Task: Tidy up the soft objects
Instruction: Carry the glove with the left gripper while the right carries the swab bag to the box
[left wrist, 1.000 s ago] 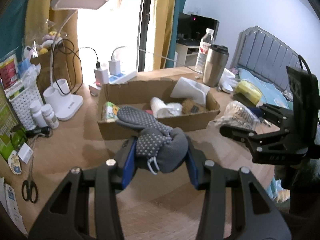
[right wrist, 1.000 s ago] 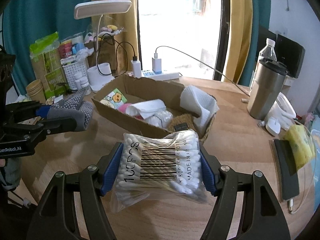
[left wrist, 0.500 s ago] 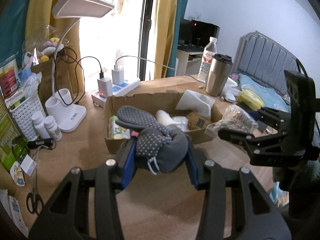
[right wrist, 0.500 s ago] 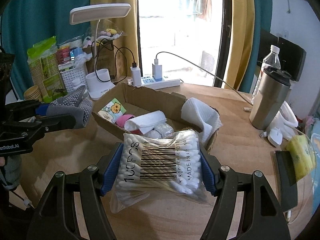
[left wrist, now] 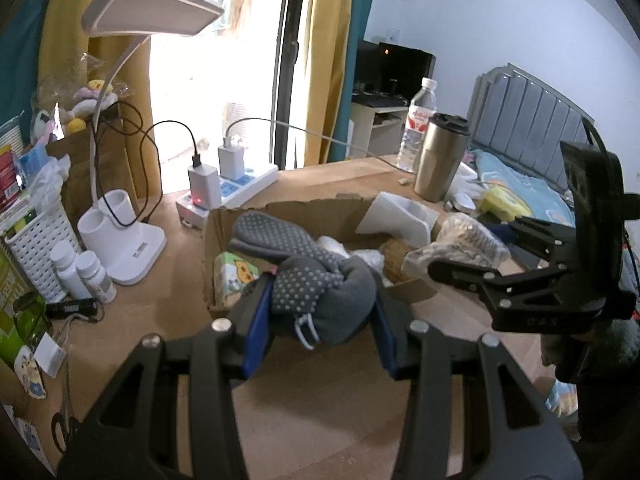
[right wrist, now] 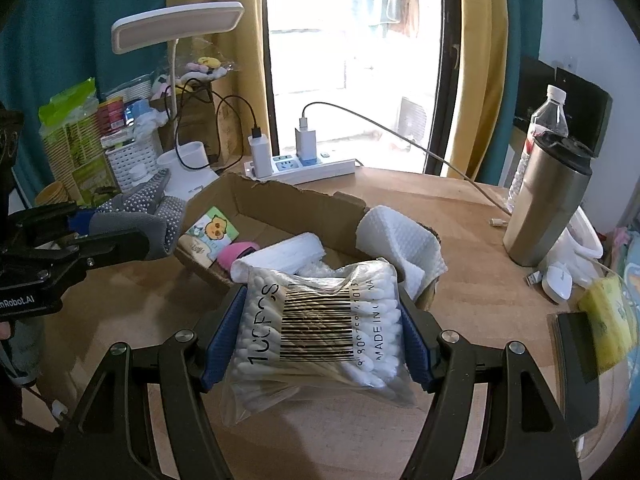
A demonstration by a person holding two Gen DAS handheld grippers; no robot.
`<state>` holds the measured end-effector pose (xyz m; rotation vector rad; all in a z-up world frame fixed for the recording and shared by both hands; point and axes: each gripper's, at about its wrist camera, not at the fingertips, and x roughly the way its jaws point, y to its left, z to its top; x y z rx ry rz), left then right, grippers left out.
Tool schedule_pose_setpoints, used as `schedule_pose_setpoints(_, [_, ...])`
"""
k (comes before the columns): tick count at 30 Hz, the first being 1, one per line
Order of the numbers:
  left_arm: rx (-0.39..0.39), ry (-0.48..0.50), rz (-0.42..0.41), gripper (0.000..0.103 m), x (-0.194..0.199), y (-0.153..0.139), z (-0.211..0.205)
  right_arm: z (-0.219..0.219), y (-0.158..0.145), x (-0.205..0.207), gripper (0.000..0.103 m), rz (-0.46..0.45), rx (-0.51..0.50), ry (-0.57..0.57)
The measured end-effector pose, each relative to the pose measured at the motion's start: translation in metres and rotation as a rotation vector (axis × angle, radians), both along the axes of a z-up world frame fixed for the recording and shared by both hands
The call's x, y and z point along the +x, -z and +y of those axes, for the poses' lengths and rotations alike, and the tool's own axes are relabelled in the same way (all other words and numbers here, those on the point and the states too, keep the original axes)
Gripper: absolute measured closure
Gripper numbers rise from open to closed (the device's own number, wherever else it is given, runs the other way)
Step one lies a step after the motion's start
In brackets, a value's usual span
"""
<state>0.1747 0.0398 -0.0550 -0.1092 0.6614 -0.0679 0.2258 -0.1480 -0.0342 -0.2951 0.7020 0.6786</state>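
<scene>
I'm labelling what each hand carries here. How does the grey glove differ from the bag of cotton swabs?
The glove is grey knit cloth with pale dots; the swab bag is clear plastic showing white swabs and a barcode. The glove is bunched, with its fingers trailing toward the box; the bag is held flat and upright. The glove sits in the left claw, the bag in the right claw. Both are clamped between blue pads near the box.

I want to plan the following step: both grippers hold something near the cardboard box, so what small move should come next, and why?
Probably carry the left gripper forward over the cardboard box before opening: its grey dotted gloves hang at the near wall, and the right gripper grips the cotton swab bag just short of it.
</scene>
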Motion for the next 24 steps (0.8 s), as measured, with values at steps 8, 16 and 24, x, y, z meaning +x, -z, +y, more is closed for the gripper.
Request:
schedule_pose_setpoints(8, [-0.007,-0.004,0.004,0.057,0.014,0.003,0.004,0.003,-0.001,0.016,0.030,-0.005,0.010,0.018])
schedule_pose_setpoints(16, [-0.013,-0.003,0.001,0.057,0.026,0.007,0.007,0.007,0.001,0.028,0.030,-0.006,0.010,0.020])
schedule_pose_setpoints(24, [-0.021,-0.008,0.009,0.057,0.037,0.012,0.014,0.012,0.003,0.034,0.030,-0.010,0.002,0.024])
